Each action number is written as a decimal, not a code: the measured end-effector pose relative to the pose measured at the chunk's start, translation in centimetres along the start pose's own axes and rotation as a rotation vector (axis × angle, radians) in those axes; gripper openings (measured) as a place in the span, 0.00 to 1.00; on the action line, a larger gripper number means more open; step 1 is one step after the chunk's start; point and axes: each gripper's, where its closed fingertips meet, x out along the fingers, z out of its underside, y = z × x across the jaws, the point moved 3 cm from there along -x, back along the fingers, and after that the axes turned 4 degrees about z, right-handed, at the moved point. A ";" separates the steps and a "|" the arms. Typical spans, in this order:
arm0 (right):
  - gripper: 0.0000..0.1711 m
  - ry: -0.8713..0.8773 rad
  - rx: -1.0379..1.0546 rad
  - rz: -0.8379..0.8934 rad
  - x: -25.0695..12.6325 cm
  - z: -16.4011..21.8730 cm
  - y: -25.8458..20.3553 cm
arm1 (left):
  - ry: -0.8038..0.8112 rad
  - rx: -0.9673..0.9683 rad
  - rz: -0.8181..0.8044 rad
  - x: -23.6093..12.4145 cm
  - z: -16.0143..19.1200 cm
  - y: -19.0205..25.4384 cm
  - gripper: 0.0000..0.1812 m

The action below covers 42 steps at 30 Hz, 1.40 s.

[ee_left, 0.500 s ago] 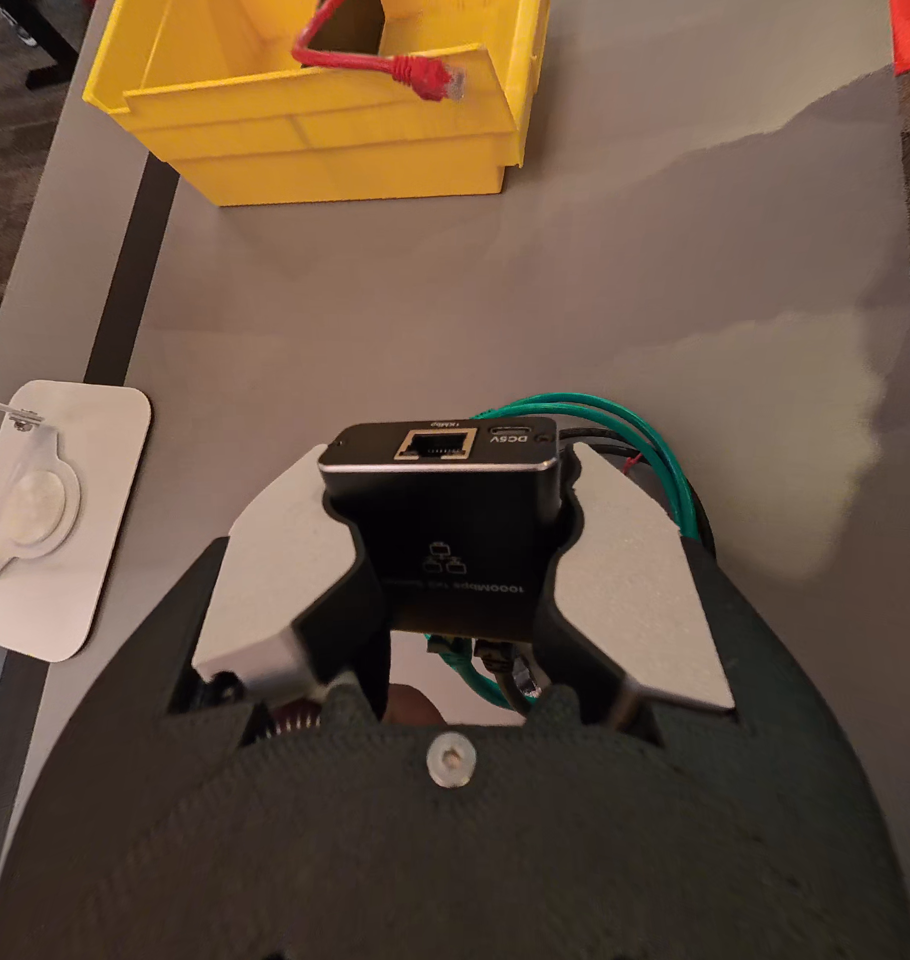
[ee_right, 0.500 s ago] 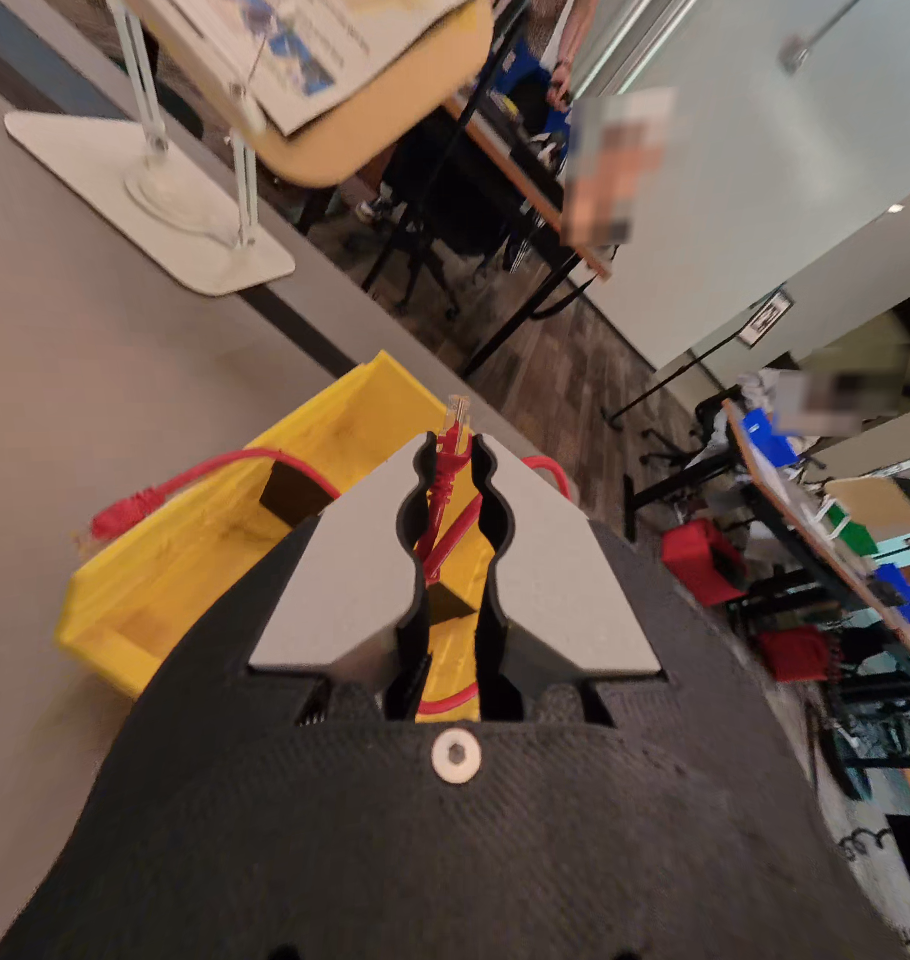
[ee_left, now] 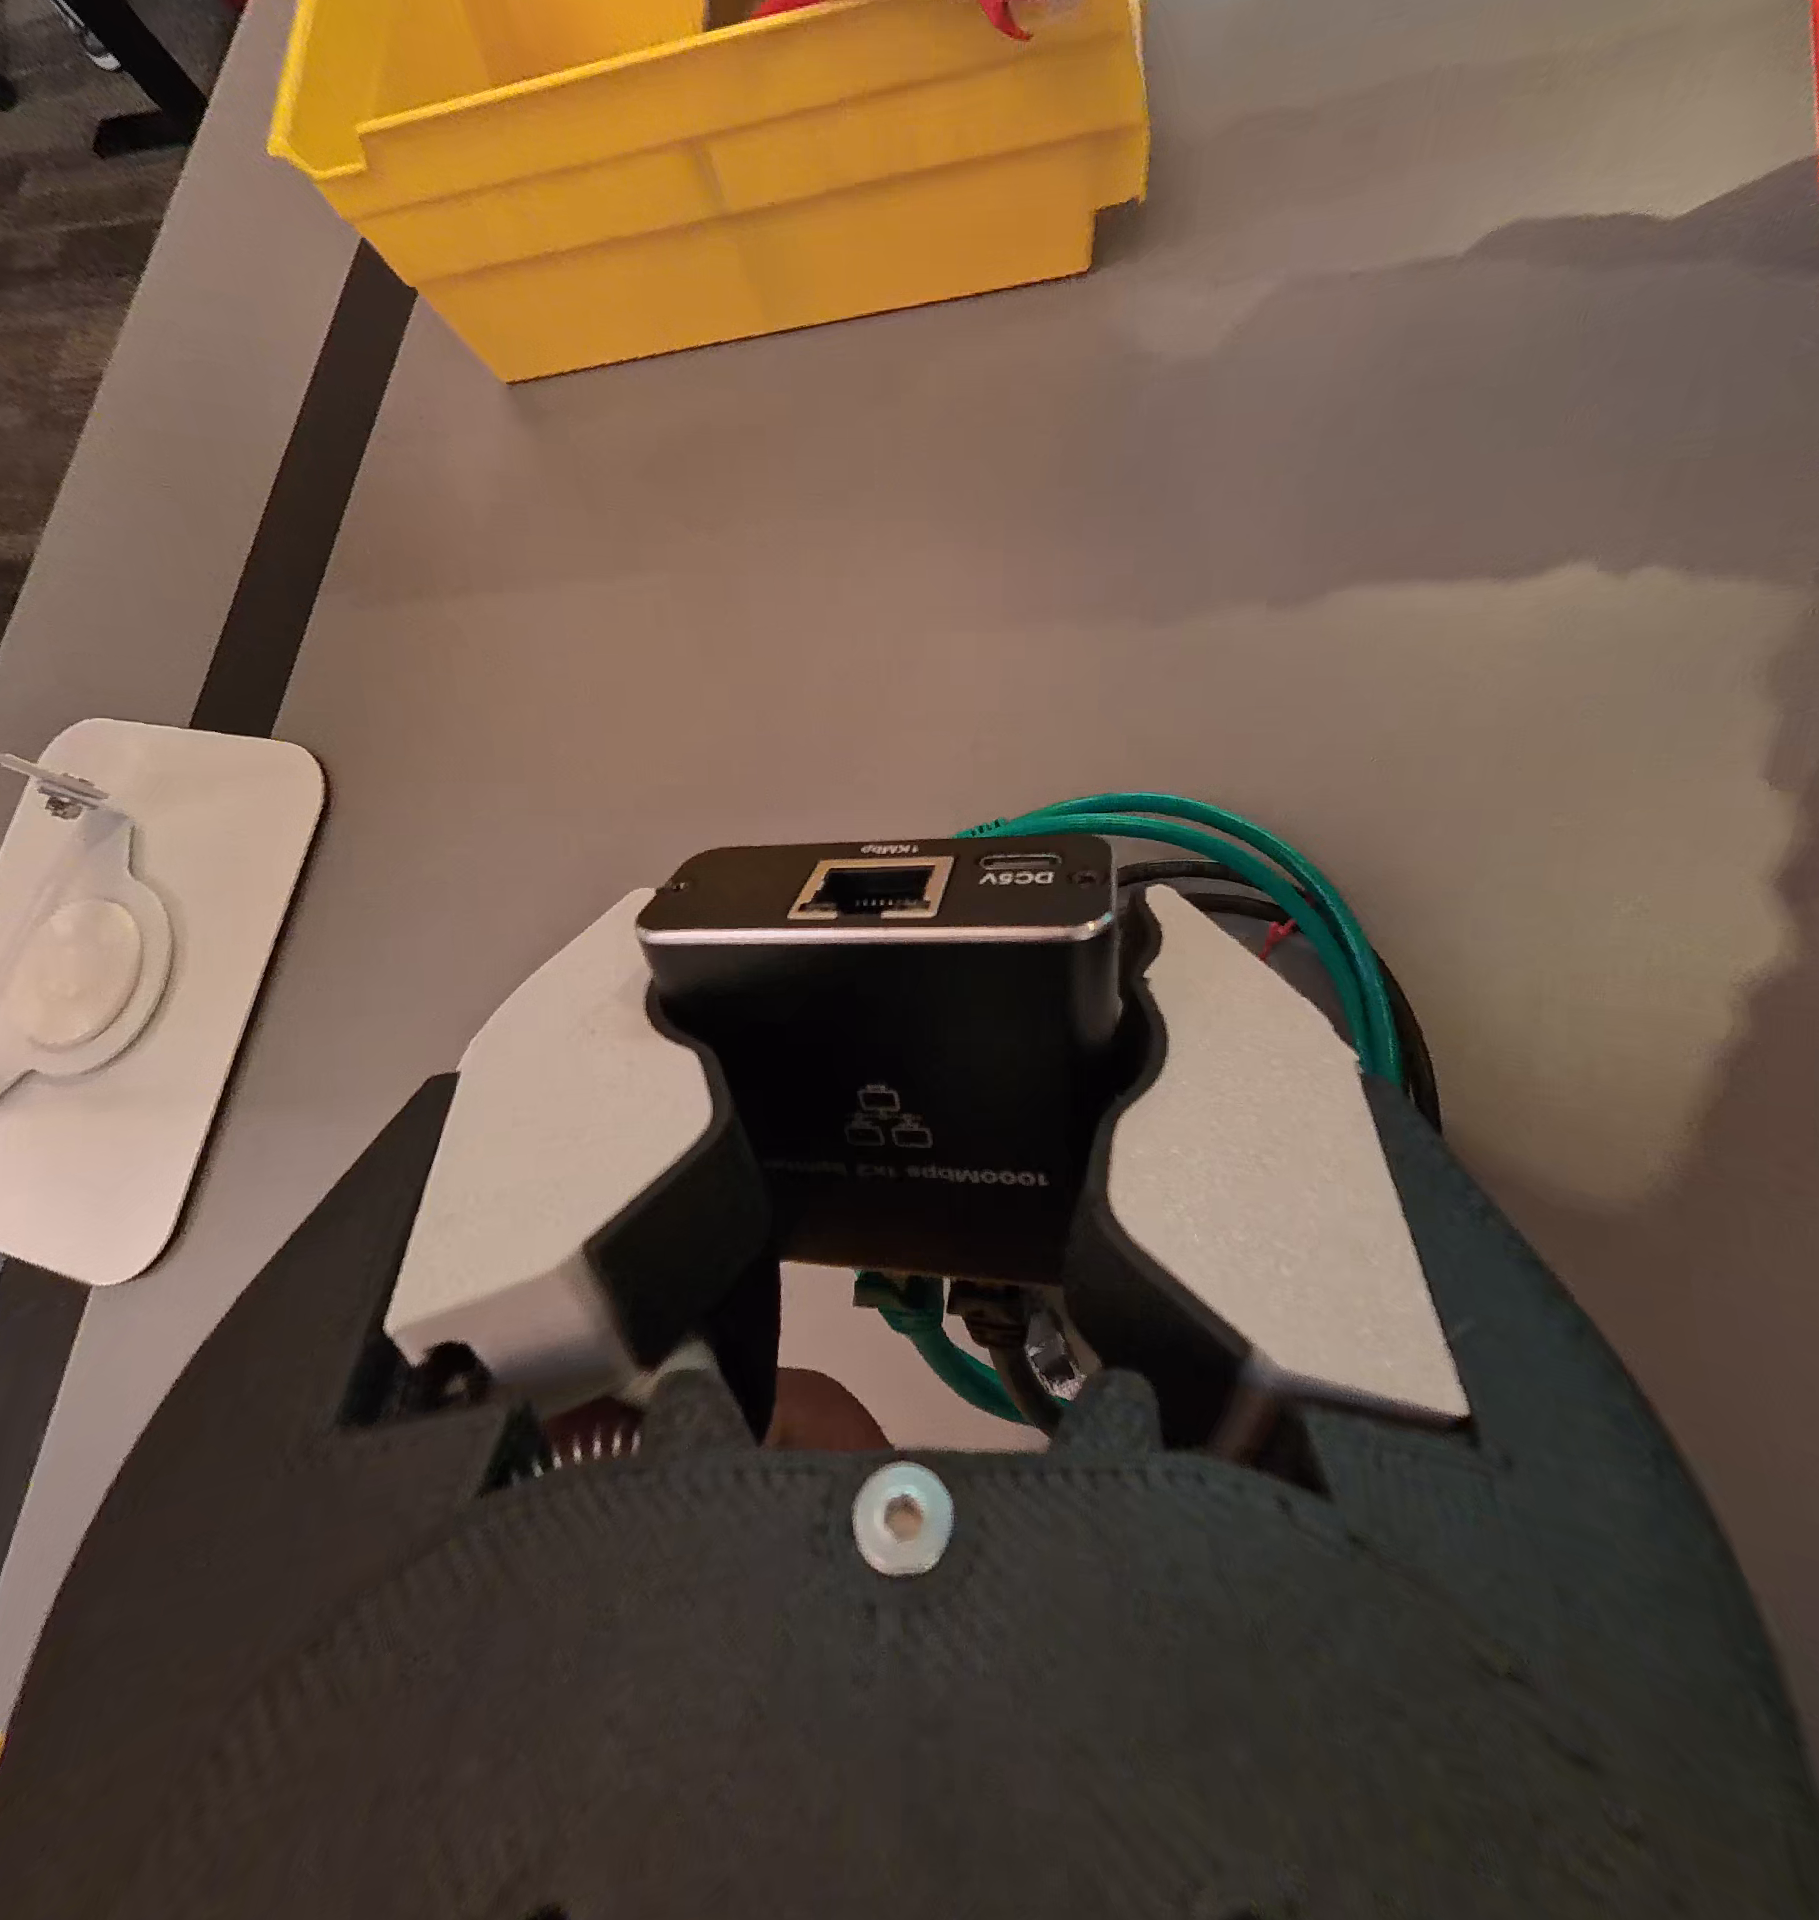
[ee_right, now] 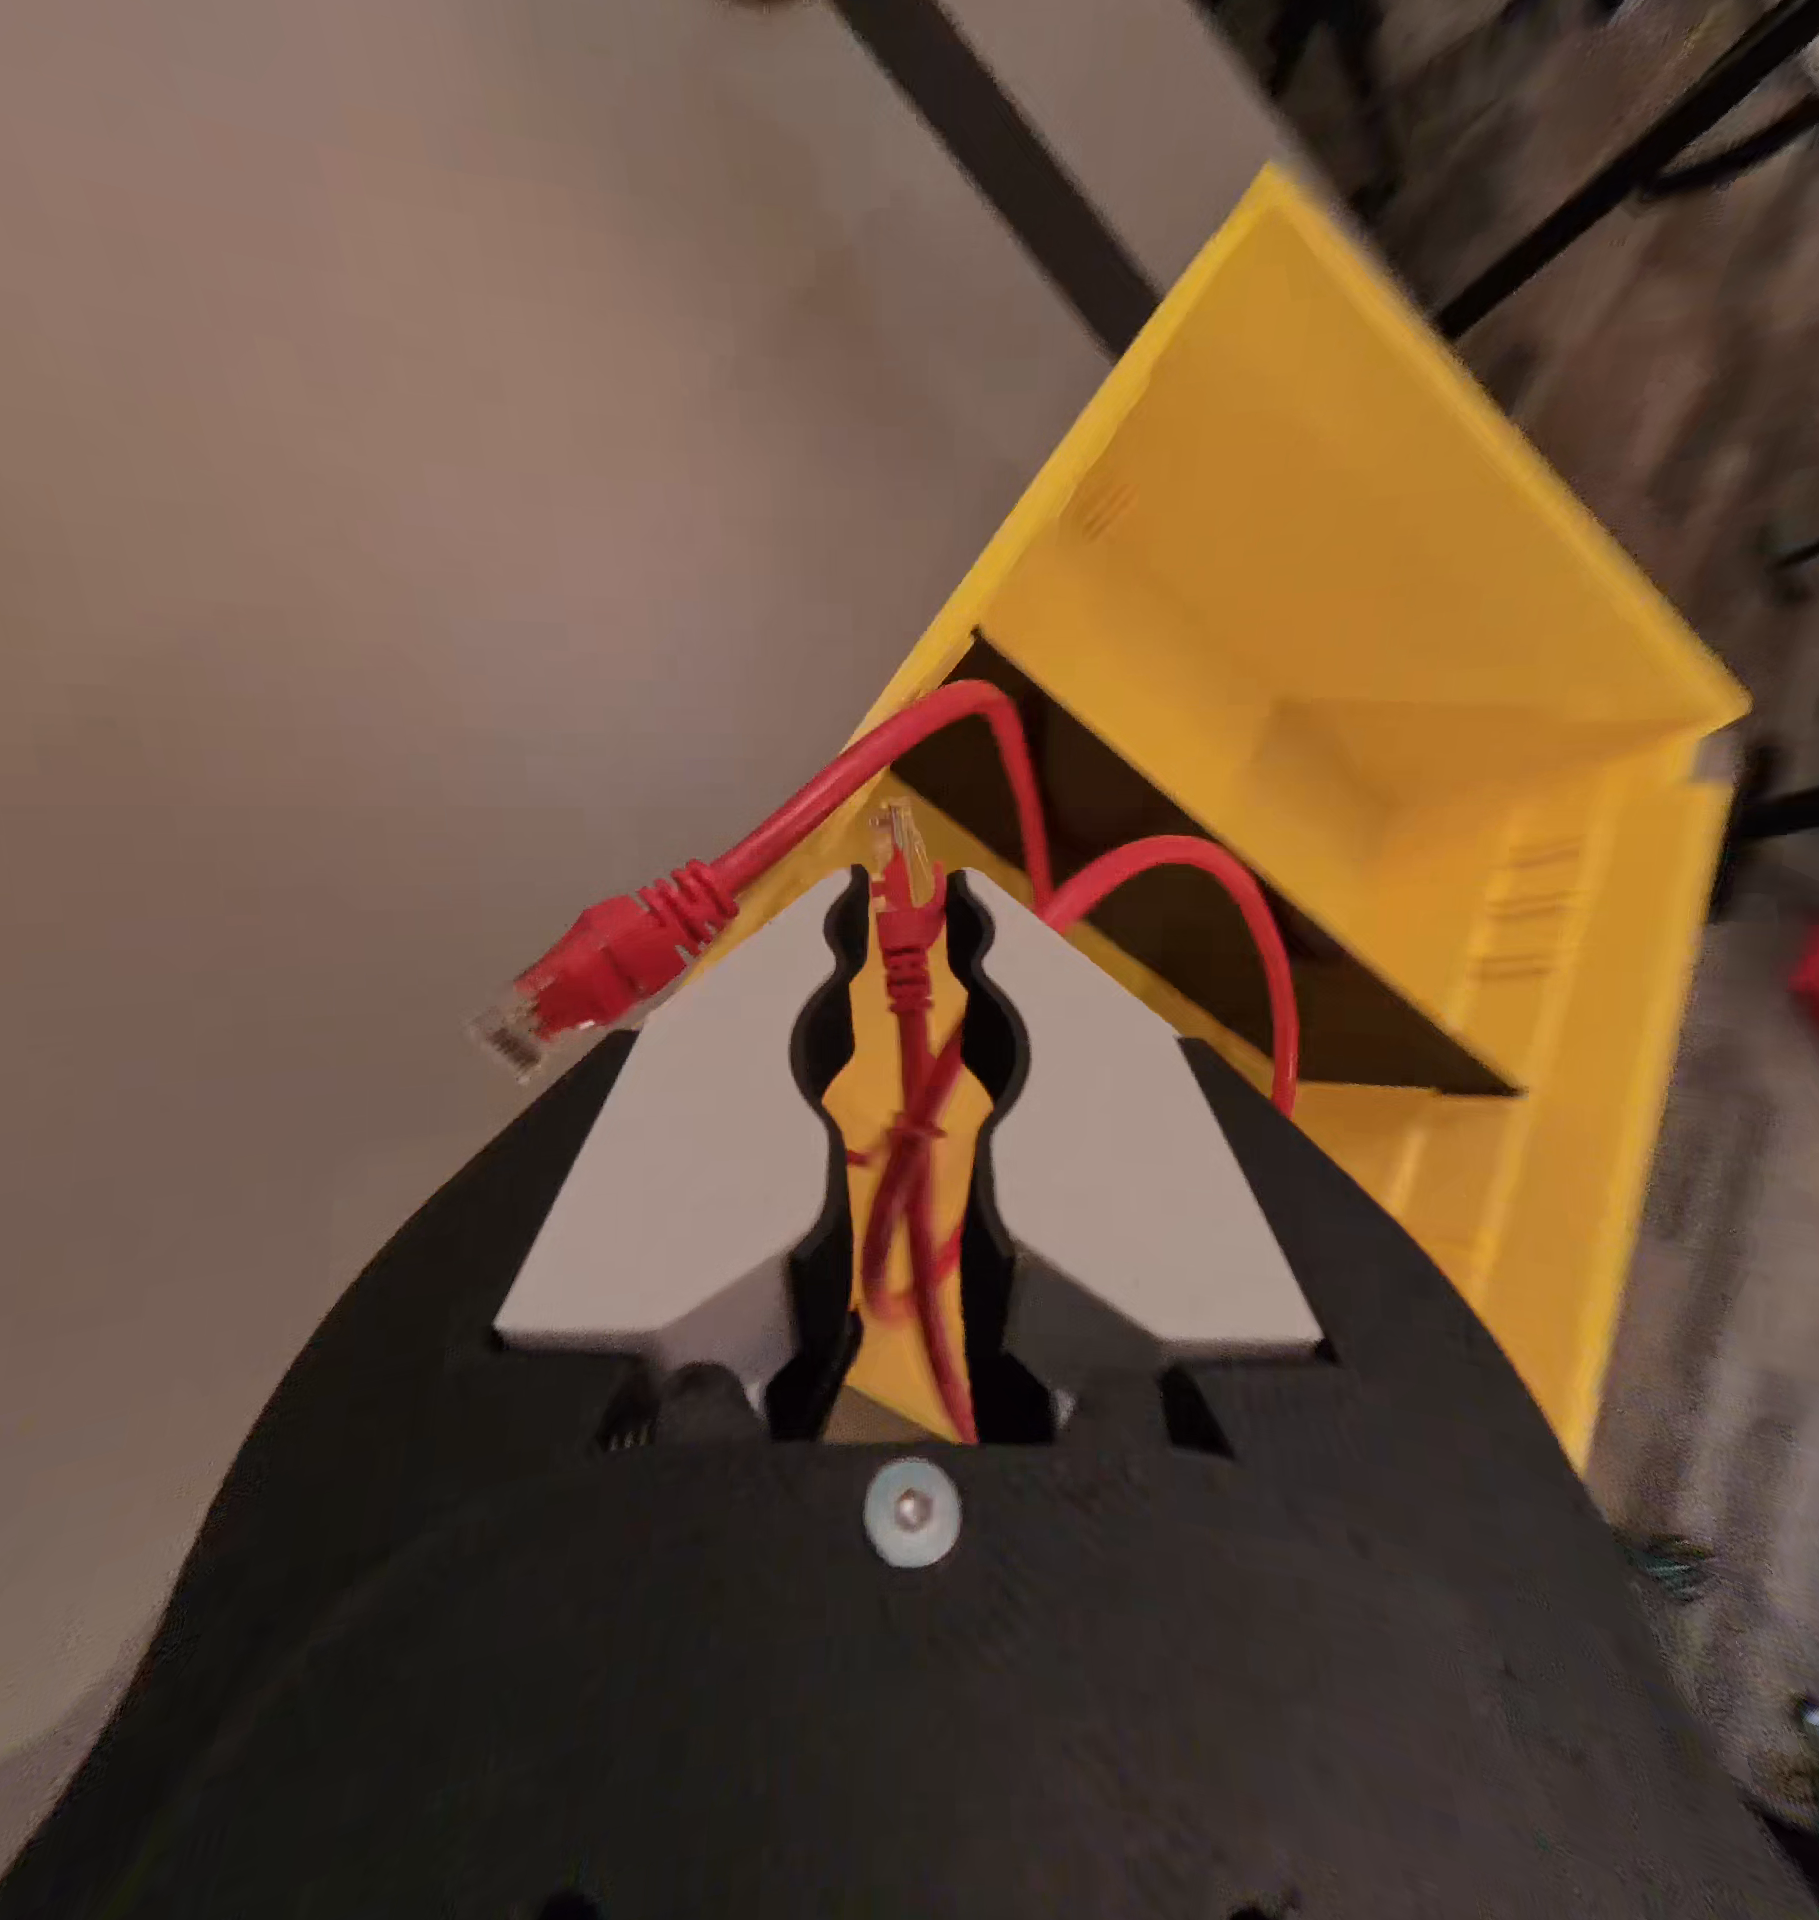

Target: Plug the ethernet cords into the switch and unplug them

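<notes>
Now our left gripper [ee_left: 889, 940] fingers clamp the black switch [ee_left: 884, 1049]; our right gripper [ee_right: 905, 894] fingers pinch the red ethernet cord [ee_right: 900, 971] near the yellow bin [ee_right: 1404, 644].

Left gripper [ee_left: 900, 1023] clamped on black switch [ee_left: 889, 1049]; green cords [ee_left: 1289, 894] loop at its right. Yellow bin [ee_left: 718, 197] far on grey table [ee_left: 884, 582].

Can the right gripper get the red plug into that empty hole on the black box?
Probably yes. The right gripper is shut on the red cord, plug tip poking out front. The port on the switch faces away from the left gripper holding it, with only bare table in front.
</notes>
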 end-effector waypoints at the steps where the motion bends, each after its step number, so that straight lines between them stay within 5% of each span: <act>1: 0.09 -0.024 0.045 -0.021 0.3 0.3 0.1 | 0.001 -0.005 -0.001 -0.1 0.0 -0.1 0.42; 7: 0.33 0.021 0.229 -0.049 -1.3 -0.2 1.9 | 0.004 -0.013 0.000 -0.3 0.2 -0.3 0.42; 11: 0.30 0.094 0.218 0.038 -4.0 -0.8 2.9 | 0.007 -0.018 -0.001 -0.4 0.3 -0.4 0.42; 19: 0.36 0.331 0.341 -0.161 -8.3 -3.6 0.8 | 0.004 -0.041 -0.014 -0.7 0.2 -0.6 0.42; 24: 0.37 0.370 0.114 -0.267 -10.4 -8.8 -6.9 | 0.059 -0.097 -0.024 -1.0 -0.8 -1.0 0.42; 32: 0.36 0.473 -0.133 -0.253 -7.5 -15.9 -18.9 | 0.216 -0.242 -0.101 -1.0 -3.0 -1.8 0.42; 42: 0.38 0.503 0.055 -0.418 -5.3 -18.6 -24.9 | 0.430 -0.459 -0.194 -2.0 -4.6 -3.7 0.42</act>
